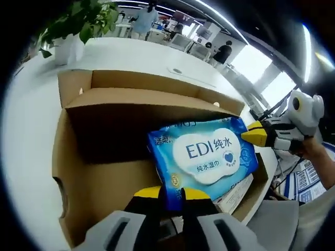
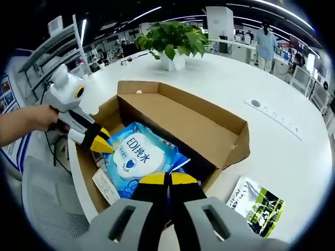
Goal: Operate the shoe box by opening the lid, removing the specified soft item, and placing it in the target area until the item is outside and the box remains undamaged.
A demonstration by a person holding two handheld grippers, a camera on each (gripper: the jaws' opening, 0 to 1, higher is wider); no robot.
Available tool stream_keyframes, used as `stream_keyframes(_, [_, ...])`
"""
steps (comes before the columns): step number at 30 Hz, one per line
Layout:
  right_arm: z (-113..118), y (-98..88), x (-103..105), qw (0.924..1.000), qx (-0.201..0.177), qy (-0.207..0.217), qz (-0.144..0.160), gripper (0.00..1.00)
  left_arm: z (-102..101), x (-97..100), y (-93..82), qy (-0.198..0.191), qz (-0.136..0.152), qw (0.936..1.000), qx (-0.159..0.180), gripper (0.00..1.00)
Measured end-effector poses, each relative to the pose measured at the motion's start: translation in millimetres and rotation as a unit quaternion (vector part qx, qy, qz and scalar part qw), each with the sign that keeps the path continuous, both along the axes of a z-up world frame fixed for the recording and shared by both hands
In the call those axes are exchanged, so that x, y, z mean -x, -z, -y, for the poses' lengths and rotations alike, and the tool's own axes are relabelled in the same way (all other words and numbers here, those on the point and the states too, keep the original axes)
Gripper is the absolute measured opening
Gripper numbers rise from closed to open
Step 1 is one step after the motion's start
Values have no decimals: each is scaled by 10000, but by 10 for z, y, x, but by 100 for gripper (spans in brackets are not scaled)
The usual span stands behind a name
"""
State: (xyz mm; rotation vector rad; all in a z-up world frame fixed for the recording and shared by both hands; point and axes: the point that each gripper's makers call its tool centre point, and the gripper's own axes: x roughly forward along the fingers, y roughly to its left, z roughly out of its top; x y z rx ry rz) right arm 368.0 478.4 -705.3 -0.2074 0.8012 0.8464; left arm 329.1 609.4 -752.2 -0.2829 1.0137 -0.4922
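1. your left gripper (image 1: 171, 194) has its yellow-tipped jaws drawn narrow on the near edge of the wet wipes pack (image 1: 203, 157), which sits inside the open shoe box (image 1: 73, 157).
2. in the right gripper view, your right gripper (image 2: 167, 179) is likewise pinched on the opposite edge of the pack (image 2: 137, 155); the pack lies between the two tools, tilted against the inner wall of the box (image 2: 172, 123).
3. each tool appears in the other's view: the right gripper's yellow tip (image 1: 257, 135) meets the pack's far corner, and the left gripper's tip (image 2: 100, 142) does the same.
4. the pack is blue with a white cloud-shaped label reading "edi" followed by chinese characters, with a small blue heart mark beside it.
5. a flat printed card (image 2: 106, 186) lies in the box just beside the pack.
6. the box rests on a white table (image 2: 293, 157); a dark green-and-white pouch (image 2: 256, 204) lies on the table near the box, and a potted plant (image 2: 172, 44) stands well apart.
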Motion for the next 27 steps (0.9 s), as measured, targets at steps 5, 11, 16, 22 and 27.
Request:
stream_keyframes(5, [3, 4, 1, 10000, -15, 26, -2, 0, 14, -8, 4, -63, -41, 9999, 98, 7])
stream_keyframes(11, [10, 2, -5, 10000, -36, 64, -4, 0, 10, -7, -28, -116, -32, 9998, 174, 3])
stream_keyframes(16, [18, -32, 16, 9998, -137, 146, -36, 0, 19, -4, -71, -200, 47, 9995, 222, 2])
stream_keyframes(22, [46, -107, 21, 9994, -261, 208, -42, 0, 35, 9, -209, -250, 125, 9992, 280, 2])
stream_keyframes(27, [93, -180, 25, 9986, -417, 312, -80, 0, 90, 40, -345, -232, 205, 9990, 307, 2])
